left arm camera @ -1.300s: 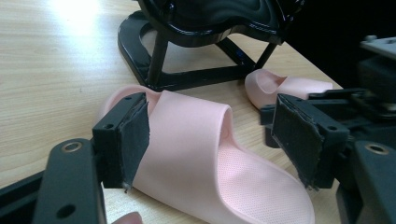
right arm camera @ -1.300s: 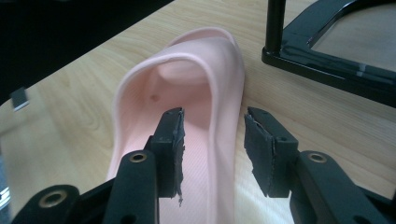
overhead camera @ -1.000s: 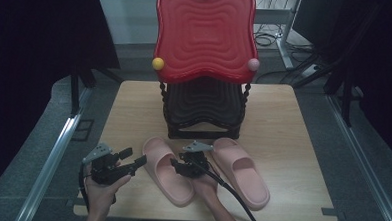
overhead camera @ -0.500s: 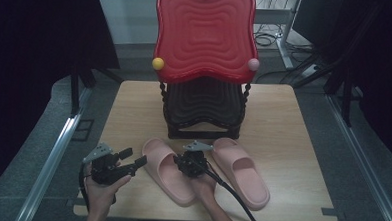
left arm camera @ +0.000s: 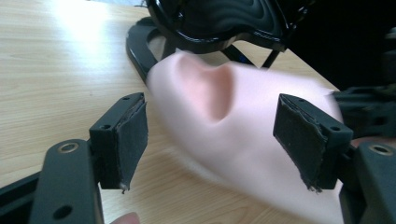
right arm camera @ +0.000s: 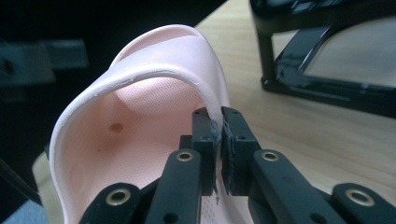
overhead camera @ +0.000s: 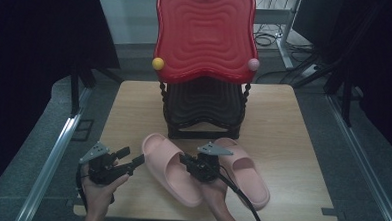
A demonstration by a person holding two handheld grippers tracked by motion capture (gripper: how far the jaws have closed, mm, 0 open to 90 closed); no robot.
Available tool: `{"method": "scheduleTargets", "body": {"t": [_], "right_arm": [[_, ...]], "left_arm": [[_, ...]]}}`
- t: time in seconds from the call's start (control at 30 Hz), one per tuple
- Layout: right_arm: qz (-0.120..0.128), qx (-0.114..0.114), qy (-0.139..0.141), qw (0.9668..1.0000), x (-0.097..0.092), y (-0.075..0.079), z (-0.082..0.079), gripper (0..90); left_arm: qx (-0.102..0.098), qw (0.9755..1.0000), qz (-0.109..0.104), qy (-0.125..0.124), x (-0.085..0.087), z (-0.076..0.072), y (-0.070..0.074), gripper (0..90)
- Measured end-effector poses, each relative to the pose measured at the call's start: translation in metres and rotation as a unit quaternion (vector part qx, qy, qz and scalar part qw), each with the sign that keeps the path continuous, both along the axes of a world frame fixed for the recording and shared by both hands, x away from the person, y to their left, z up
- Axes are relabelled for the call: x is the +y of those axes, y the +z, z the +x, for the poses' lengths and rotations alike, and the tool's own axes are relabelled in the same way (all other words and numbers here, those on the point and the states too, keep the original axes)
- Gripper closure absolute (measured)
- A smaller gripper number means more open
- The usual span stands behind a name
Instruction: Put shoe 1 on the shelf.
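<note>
Pinching the strap edge of the left pink slipper (right arm camera: 140, 121), the right gripper (right arm camera: 218, 140) has just drawn its jaws nearly together, and in the right gripper view the thin curved band of the upper sits clamped between the two pads. From above, that gripper (overhead camera: 201, 163) lies at lower centre of the frame, over the gap between the two slippers, with the person's hand under it. The gripped slipper (overhead camera: 169, 167) runs diagonally from centre toward the bottom; its partner, the right pink slipper (overhead camera: 244, 170), lies just beside it to the right on the wooden table (overhead camera: 293, 125).

At lower left the left gripper (overhead camera: 124, 160) rests with its jaws spread wide and nothing between them; its own view looks straight at the slipper's toe (left arm camera: 224, 116), blurred, with both pads clear of it.

Behind the slippers, at upper centre, stands a black rack (overhead camera: 204, 108) topped by a red wavy tray (overhead camera: 205, 33).

The step in hand looks like lifting the slipper by its strap. The next move likely calls for a steady raise without letting the thin band slide out, then carrying it toward the rack or handing the toe to the waiting open jaws.
</note>
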State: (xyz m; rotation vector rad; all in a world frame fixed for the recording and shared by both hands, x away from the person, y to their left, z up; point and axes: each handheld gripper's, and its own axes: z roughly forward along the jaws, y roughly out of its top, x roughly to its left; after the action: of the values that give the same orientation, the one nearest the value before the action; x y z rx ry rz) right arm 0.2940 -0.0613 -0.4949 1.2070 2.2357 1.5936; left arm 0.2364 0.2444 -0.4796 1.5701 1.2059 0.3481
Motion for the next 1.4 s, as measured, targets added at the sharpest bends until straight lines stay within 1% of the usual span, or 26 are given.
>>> {"method": "scheduleTargets", "body": {"t": [0.03,0.07,0.13,0.17,0.23,0.33,0.4,0.43,0.47,0.5,0.53,0.57,0.6,0.67,0.73,0.77,0.83,0.9,0.93,1.0,1.03,1.2,1.23,1.3,1.33,1.4], "right_arm": [[0.007,-0.001,-0.004,1.0,-0.004,0.004,-0.001,84.8],[0.022,-0.007,-0.01,0.9997,-0.011,0.011,-0.004,84.8],[0.029,-0.012,-0.013,0.9994,-0.015,0.015,-0.005,84.8],[0.044,-0.02,-0.021,0.9986,-0.022,0.024,-0.008,84.7],[0.048,-0.027,-0.025,0.9982,-0.025,0.028,-0.01,84.7],[0.058,-0.046,-0.033,0.9967,-0.034,0.04,-0.015,84.7],[0.077,-0.06,-0.035,0.9947,-0.041,0.053,-0.02,84.7],[0.077,-0.06,-0.035,0.9947,-0.041,0.053,-0.02,84.7],[0.086,-0.069,-0.036,0.9933,-0.045,0.063,-0.022,84.7],[0.086,-0.069,-0.036,0.9933,-0.045,0.063,-0.022,84.7],[0.094,-0.081,-0.04,0.9915,-0.049,0.072,-0.024,84.8],[0.094,-0.081,-0.04,0.9915,-0.049,0.072,-0.024,84.8],[0.104,-0.088,-0.044,0.9896,-0.053,0.082,-0.025,84.7],[0.11,-0.091,-0.045,0.9887,-0.054,0.087,-0.024,84.7],[0.117,-0.099,-0.047,0.987,-0.057,0.095,-0.024,84.7],[0.121,-0.108,-0.051,0.9854,-0.059,0.103,-0.023,84.7],[0.129,-0.117,-0.056,0.9831,-0.061,0.112,-0.022,84.7],[0.136,-0.117,-0.059,0.982,-0.062,0.121,-0.02,84.8],[0.136,-0.117,-0.059,0.982,-0.062,0.121,-0.02,84.8],[0.139,-0.123,-0.064,0.9805,-0.062,0.133,-0.015,84.8],[0.139,-0.123,-0.064,0.9805,-0.062,0.133,-0.015,84.8],[0.148,-0.13,-0.075,0.9775,-0.059,0.153,-0.001,84.7],[0.148,-0.13,-0.075,0.9775,-0.059,0.153,-0.001,84.7],[0.149,-0.133,-0.08,0.9765,-0.057,0.159,0.004,84.7],[0.147,-0.135,-0.085,0.9761,-0.055,0.166,0.01,84.8],[0.145,-0.137,-0.089,0.9759,-0.054,0.169,0.013,84.7]], "left_arm": [[0.0,1.0,-0.001,0.001,0.0,0.0,0.0,26.3],[0.0,1.0,-0.001,0.001,0.0,0.0,0.0,26.2],[0.0,1.0,-0.001,0.0,0.0,0.0,0.0,26.2],[0.002,1.0,0.0,-0.001,0.0,0.0,-0.001,26.1],[0.003,1.0,0.0,-0.002,-0.001,0.001,-0.001,26.0],[0.004,1.0,0.0,-0.003,-0.002,0.001,-0.002,26.0],[0.005,1.0,0.001,-0.004,-0.002,0.001,-0.002,25.9],[0.005,1.0,0.001,-0.004,-0.002,0.001,-0.002,25.9],[0.005,1.0,0.001,-0.004,-0.003,0.001,-0.002,25.9],[0.005,1.0,0.001,-0.004,-0.003,0.001,-0.002,25.9],[0.006,1.0,0.001,-0.003,-0.003,0.001,-0.002,25.9],[0.005,1.0,0.0,-0.004,-0.003,0.002,-0.003,25.9],[0.006,1.0,0.001,-0.004,-0.003,0.002,-0.003,25.8],[0.006,1.0,0.001,-0.005,-0.003,0.002,-0.003,25.8],[0.007,1.0,0.001,-0.006,-0.003,0.002,-0.003,25.8],[0.007,1.0,-0.001,-0.006,-0.003,0.002,-0.004,25.8],[0.008,1.0,-0.001,-0.005,-0.002,0.003,-0.004,25.8],[0.009,0.9999,-0.001,-0.005,-0.001,0.003,-0.004,25.8],[0.009,0.9999,-0.001,-0.005,-0.001,0.003,-0.004,25.9],[0.009,0.9999,-0.002,-0.005,-0.002,0.003,-0.005,25.9],[0.009,0.9999,-0.002,-0.005,-0.002,0.003,-0.005,25.9],[0.012,0.9999,-0.002,-0.005,-0.002,0.004,-0.006,25.8],[0.012,0.9999,-0.002,-0.005,-0.002,0.004,-0.006,25.8],[0.012,0.9999,-0.002,-0.004,-0.002,0.004,-0.006,25.7],[0.012,0.9999,-0.002,-0.004,-0.002,0.005,-0.007,25.7],[0.012,0.9999,-0.001,-0.004,-0.002,0.005,-0.007,25.8]]}}
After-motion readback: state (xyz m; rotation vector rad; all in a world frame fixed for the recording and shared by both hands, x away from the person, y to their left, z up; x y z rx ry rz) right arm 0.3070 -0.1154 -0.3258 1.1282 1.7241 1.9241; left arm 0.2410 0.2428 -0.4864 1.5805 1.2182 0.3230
